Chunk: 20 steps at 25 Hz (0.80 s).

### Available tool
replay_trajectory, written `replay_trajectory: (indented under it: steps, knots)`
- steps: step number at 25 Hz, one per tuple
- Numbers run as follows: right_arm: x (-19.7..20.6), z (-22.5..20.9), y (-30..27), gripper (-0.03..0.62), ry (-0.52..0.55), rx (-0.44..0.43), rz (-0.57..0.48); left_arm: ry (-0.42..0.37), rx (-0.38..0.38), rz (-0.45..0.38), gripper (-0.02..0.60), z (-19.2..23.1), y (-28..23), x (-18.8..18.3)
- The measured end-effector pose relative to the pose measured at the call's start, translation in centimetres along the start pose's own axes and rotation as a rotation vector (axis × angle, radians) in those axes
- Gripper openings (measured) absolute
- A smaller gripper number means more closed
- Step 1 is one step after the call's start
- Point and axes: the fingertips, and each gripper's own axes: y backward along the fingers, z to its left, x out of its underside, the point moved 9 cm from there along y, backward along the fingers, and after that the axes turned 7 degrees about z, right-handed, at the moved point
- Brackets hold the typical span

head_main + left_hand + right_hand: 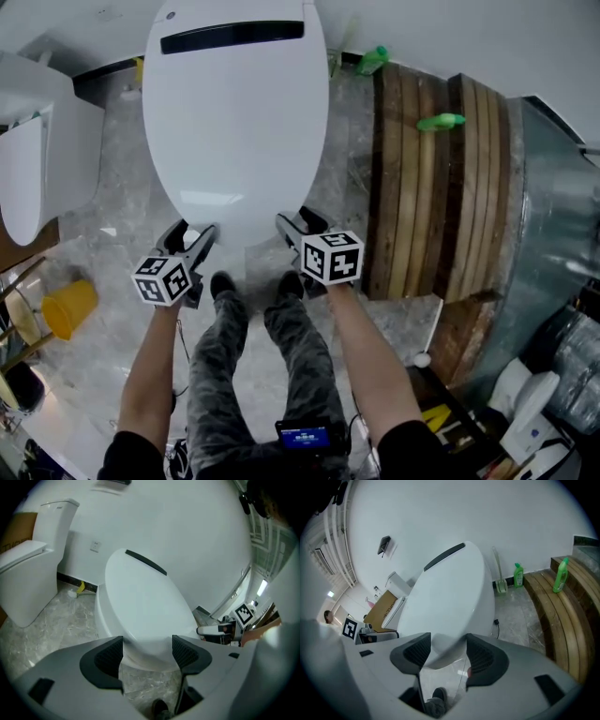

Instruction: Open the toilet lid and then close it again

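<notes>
left claw: agape | right claw: agape | both flank toilet lid front

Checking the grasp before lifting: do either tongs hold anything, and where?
Nothing held: left tongs and right tongs stand open by the front edge of the toilet lid.

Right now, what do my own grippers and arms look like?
The left gripper and right gripper match. Each has a light grey body, dark tongs with ribbed black pads, and a white cube printed with black square markers. The forearms are bare, and black short sleeves show at the shoulders.
</notes>
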Motion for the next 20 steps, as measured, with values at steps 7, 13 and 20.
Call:
replay_trajectory:
  steps: [7, 13, 20]
  knots:
    - [-0.4, 0.6, 1.1, 0.239, -0.027, -0.011, 0.024, -0.016, 0.014, 0.042, 0.311, -0.5, 0.9, -0.4]
    - [-1.6, 2.2, 3.7, 0.239, -0.021, -0.054, 0.033, 0.01, 0.049, 0.006, 0.31, -1.8, 3.6, -1.7]
    - [-3.8, 4.9, 8.4, 0.239, -0.004, -0.103, 0.009, -0.024, 0.134, -0.016, 0.31, -3.9, 8.1, -4.2]
